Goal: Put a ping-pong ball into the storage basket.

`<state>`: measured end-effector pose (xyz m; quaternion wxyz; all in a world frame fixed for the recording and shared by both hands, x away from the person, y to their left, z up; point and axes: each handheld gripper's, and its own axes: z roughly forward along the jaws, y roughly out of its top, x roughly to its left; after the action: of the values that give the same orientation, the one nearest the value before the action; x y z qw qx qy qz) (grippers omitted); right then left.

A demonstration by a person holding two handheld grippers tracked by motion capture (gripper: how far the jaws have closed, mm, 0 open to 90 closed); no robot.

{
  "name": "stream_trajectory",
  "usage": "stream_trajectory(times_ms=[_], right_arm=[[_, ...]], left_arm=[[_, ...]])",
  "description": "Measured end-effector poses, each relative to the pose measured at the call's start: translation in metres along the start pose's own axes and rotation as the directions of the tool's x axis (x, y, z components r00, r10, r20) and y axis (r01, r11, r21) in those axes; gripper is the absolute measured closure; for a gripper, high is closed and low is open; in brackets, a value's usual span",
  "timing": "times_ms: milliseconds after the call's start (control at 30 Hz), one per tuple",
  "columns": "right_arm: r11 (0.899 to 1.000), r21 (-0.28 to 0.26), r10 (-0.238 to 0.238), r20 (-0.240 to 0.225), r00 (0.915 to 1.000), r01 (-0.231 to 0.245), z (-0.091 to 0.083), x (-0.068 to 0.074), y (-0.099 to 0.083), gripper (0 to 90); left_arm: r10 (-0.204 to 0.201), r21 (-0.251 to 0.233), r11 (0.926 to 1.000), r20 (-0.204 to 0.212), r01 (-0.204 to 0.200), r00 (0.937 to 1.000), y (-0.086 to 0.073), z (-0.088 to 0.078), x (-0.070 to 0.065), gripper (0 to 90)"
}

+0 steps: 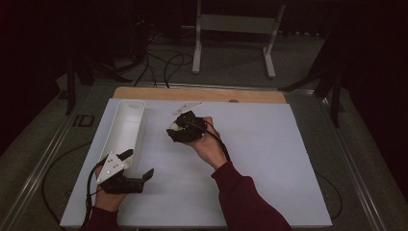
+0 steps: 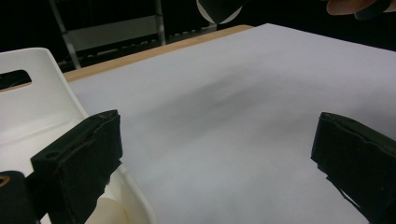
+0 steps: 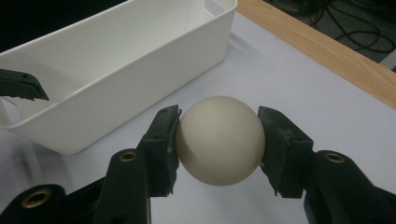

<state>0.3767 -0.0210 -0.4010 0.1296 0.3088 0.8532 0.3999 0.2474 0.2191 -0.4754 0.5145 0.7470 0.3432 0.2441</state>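
Observation:
A cream-white ball (image 3: 219, 140) is clamped between the two black jaws of my right gripper (image 3: 218, 140), just above the white table sheet. In the high view my right gripper (image 1: 174, 130) is near the table's middle, a little right of the long white bin (image 1: 126, 126), with the ball (image 1: 174, 128) peeking out at its tip. My left gripper (image 1: 139, 163) stands open near the front left, one jaw over the bin's near end and the other over the sheet. In the left gripper view its jaws are wide apart with nothing between them; the bin's wall (image 2: 32, 98) is at the left.
The white sheet (image 1: 260, 159) covers most of the table, with a wooden strip (image 1: 202, 94) along the far edge. The bin (image 3: 116, 60) looks empty inside. Cables and a white stand (image 1: 235, 29) lie on the floor beyond the table.

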Motion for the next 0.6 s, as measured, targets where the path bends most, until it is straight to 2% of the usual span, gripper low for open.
stream_trajectory(times_ms=[600], right_arm=[[1.000,-0.021,-0.020,-0.010,0.9998,0.020,0.005,0.005,0.014,50.3]], left_arm=[[-0.001,-0.001,1.0000,0.002,0.001,1.0000,0.000,0.000,0.000,2.4]])
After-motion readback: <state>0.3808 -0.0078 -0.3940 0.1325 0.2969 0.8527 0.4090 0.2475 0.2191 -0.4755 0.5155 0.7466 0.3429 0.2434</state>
